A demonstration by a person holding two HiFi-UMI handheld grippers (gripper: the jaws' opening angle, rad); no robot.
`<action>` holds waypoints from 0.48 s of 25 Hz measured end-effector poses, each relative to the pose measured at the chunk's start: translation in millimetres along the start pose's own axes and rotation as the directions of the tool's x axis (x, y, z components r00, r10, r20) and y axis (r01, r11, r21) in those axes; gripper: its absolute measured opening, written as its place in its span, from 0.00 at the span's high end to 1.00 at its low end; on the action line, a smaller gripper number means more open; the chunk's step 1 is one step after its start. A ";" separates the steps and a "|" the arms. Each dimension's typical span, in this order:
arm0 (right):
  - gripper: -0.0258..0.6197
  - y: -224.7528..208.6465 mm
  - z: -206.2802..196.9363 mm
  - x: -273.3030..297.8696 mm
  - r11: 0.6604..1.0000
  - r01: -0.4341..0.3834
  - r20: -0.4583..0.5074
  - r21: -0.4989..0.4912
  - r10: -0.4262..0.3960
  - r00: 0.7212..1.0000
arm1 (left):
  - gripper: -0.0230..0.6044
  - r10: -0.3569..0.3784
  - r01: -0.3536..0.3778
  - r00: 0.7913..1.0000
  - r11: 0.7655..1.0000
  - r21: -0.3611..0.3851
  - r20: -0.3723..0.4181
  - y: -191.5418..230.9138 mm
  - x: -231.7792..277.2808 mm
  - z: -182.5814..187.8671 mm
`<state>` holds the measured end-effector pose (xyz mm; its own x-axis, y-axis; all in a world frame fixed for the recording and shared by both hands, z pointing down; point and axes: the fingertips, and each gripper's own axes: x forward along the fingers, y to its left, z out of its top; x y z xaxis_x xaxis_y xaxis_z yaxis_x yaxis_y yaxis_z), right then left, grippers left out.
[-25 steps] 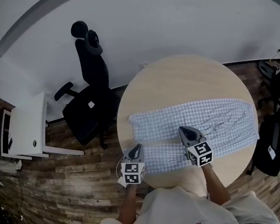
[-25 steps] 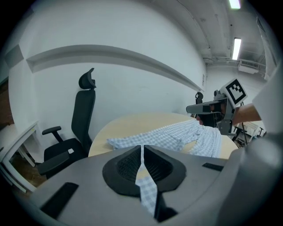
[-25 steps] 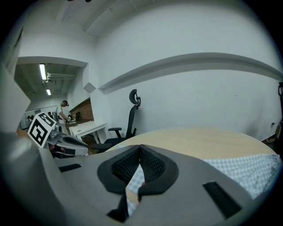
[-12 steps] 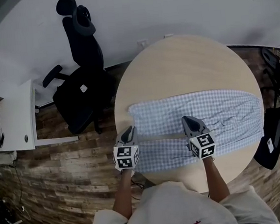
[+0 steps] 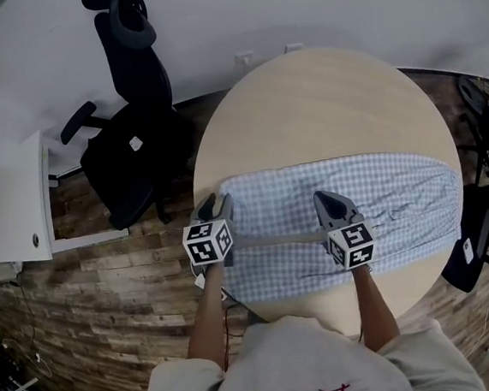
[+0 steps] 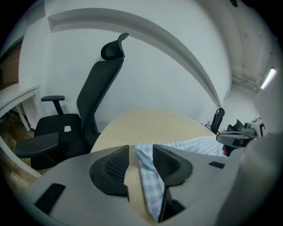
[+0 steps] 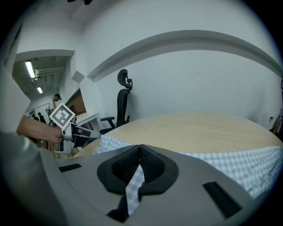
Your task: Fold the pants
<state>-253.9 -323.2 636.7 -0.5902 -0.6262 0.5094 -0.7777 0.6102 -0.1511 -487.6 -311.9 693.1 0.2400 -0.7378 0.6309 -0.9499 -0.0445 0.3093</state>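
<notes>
**A:** Head view?
**B:** Checked pants (image 5: pixel 399 193) lie flat across the six-o'clock half of the round table (image 5: pixel 322 105). Bare wood runs toward twelve, and a chair (image 5: pixel 132 149) stands at ten.
**A:** Left gripper view?
**B:** The left gripper (image 6: pixel 140 152) has its jaws apart, with the pants' edge between them.
**A:** Right gripper view?
**B:** The right gripper (image 7: pixel 139 152) is clamped on a checked fold.
</notes>
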 end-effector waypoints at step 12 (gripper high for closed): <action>0.91 -29.8 13.9 31.3 0.991 -0.042 -0.048 -0.126 0.036 0.998 | 0.89 -0.020 0.024 0.992 0.999 0.032 -0.125 12.3 21.2 -3.8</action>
<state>-252.2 -367.6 645.4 -0.6069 -0.5796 0.5438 -0.7190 0.6920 -0.0648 -493.4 -325.6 712.9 0.2824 -0.6466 0.7086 -0.9497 -0.0842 0.3016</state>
